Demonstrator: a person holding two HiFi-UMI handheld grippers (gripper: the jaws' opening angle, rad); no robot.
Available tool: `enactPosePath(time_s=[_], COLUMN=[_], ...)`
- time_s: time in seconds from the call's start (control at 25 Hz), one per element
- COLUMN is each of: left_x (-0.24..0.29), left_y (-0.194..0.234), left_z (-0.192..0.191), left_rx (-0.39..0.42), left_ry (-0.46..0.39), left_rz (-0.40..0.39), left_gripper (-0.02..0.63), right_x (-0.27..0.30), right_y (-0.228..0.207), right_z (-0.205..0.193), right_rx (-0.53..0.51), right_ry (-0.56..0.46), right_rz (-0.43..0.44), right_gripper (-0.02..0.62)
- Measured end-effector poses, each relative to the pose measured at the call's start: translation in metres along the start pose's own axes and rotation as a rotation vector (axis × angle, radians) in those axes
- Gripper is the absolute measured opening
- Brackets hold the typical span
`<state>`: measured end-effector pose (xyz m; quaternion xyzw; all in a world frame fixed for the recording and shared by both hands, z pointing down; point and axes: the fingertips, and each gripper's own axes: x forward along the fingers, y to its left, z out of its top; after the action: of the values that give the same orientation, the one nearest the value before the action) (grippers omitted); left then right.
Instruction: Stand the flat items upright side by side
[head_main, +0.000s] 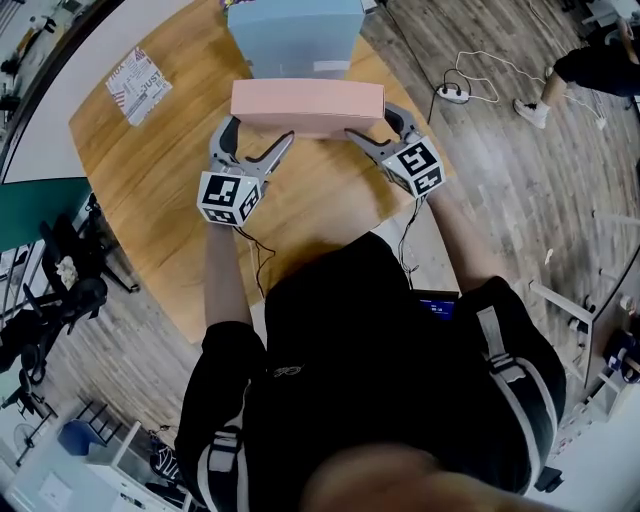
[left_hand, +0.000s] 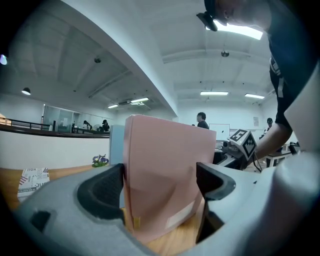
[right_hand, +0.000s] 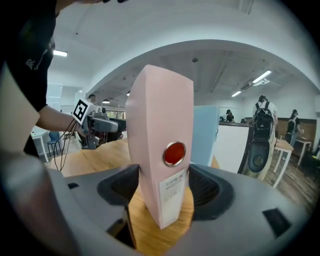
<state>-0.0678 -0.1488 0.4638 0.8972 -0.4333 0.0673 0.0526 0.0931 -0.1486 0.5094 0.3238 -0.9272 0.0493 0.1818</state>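
Note:
A pink file box (head_main: 305, 100) stands upright on the wooden table (head_main: 150, 170), its long side across my view. A light blue file box (head_main: 295, 35) stands upright just behind it. My left gripper (head_main: 258, 135) clasps the pink box's left end; in the left gripper view the pink box (left_hand: 170, 170) fills the gap and both pads lie against it. My right gripper (head_main: 375, 122) holds the right end. In the right gripper view the spine (right_hand: 160, 150), with a red ring hole and a label, sits tight between the pads, and the blue box (right_hand: 205, 135) shows behind.
A printed booklet (head_main: 138, 85) lies flat at the table's far left. A power strip (head_main: 452, 95) and cable lie on the wooden floor to the right, where a person (head_main: 600, 65) sits. The table's near edge is just in front of my body.

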Motion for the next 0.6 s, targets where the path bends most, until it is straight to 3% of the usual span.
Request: enactPosePath(time_s=[0.36, 0.6], left_x=[0.006, 0.012], left_y=[0.008, 0.024], left_z=[-0.007, -0.059], left_rx=[0.001, -0.014], left_ry=[0.055, 0.209], left_rz=[0.037, 0.062], left_gripper=[0.466, 0.466], right_x=[0.003, 0.015], right_y=[-0.012, -0.011], right_z=[-0.001, -0.025], right_rx=[0.087, 0.168], right_ry=[-0.076, -0.053], right_rz=[-0.041, -0.086], right_gripper=[0.309, 0.318])
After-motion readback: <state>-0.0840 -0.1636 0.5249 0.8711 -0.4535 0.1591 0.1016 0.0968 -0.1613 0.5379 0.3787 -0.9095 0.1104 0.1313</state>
